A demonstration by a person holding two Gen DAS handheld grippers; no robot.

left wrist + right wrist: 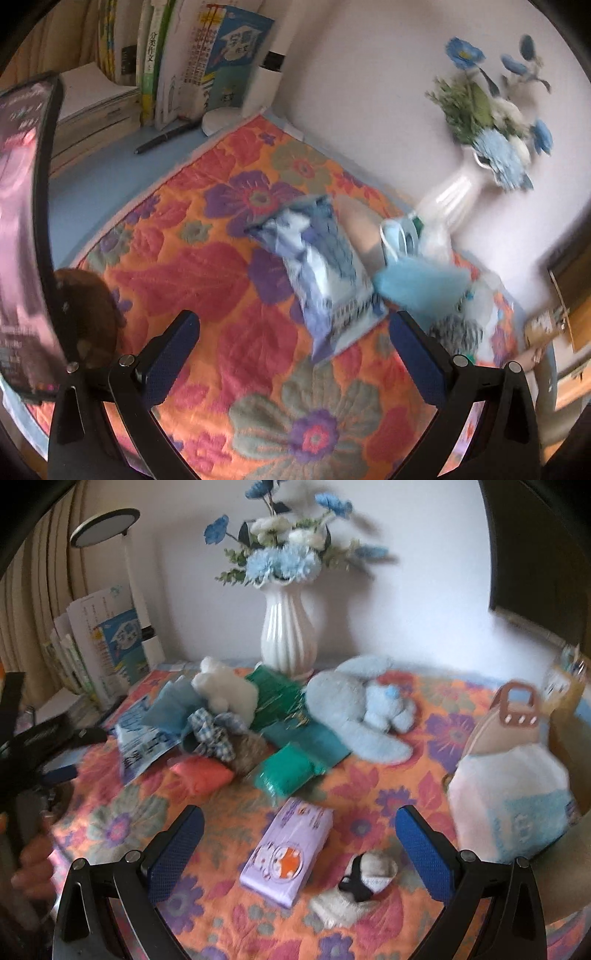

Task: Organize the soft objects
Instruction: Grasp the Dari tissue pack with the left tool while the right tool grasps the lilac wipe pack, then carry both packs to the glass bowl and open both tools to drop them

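In the left wrist view my left gripper (295,350) is open and empty above the floral cloth (207,280), just short of a blue-and-white soft pack (325,273). A light blue fuzzy item (421,284) lies right of it. In the right wrist view my right gripper (299,842) is open and empty over a purple tissue pack (288,853) and a white-and-black sock (354,890). Farther back lie a blue plush toy (354,709), a white plush (225,690), green packs (288,771), a red pouch (199,775), a checked cloth (214,734) and the blue-and-white pack (144,738).
A white vase (288,635) of blue flowers stands at the back by the wall. Books (177,62) and a lamp (107,528) stand at the left. A white bag with a tan handle (513,775) sits at the right. A dark screen (26,229) stands at the left edge.
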